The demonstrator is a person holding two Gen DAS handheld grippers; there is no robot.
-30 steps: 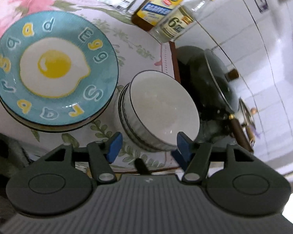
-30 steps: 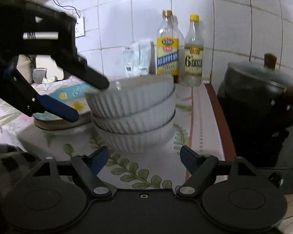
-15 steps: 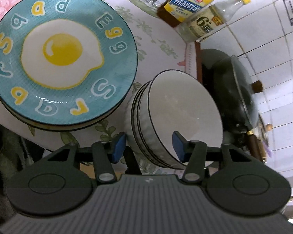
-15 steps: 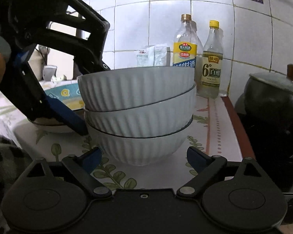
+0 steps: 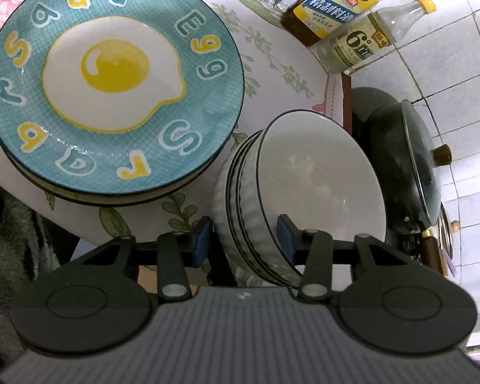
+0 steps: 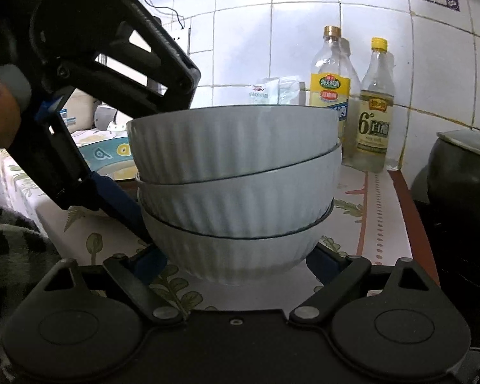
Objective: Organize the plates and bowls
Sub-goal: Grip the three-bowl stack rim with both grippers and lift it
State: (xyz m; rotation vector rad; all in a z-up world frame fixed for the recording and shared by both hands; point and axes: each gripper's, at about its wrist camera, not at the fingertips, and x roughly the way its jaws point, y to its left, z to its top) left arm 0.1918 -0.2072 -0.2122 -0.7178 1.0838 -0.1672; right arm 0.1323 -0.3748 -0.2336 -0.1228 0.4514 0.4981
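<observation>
Three white ribbed bowls [image 6: 236, 179] stand stacked on the floral tablecloth; the stack also shows from above in the left wrist view [image 5: 304, 192]. My left gripper [image 5: 244, 240] is open and straddles the near rim of the stack, one blue pad outside and one inside the top bowl. My right gripper [image 6: 236, 264] is open, its blue pads on either side of the bottom bowl's base. A blue egg-print plate [image 5: 112, 83] tops a stack of plates left of the bowls.
Two bottles [image 6: 372, 105] and white packets [image 6: 272, 89] stand at the tiled back wall. A dark lidded pot [image 5: 403, 163] sits right of the bowls, past the table's edge [image 6: 400, 198]. A furry cloth [image 5: 12, 230] lies at the lower left.
Both grippers have moved in on the bowl stack. The left jaws have narrowed and now straddle the rim; the right pads now flank the bottom bowl.
</observation>
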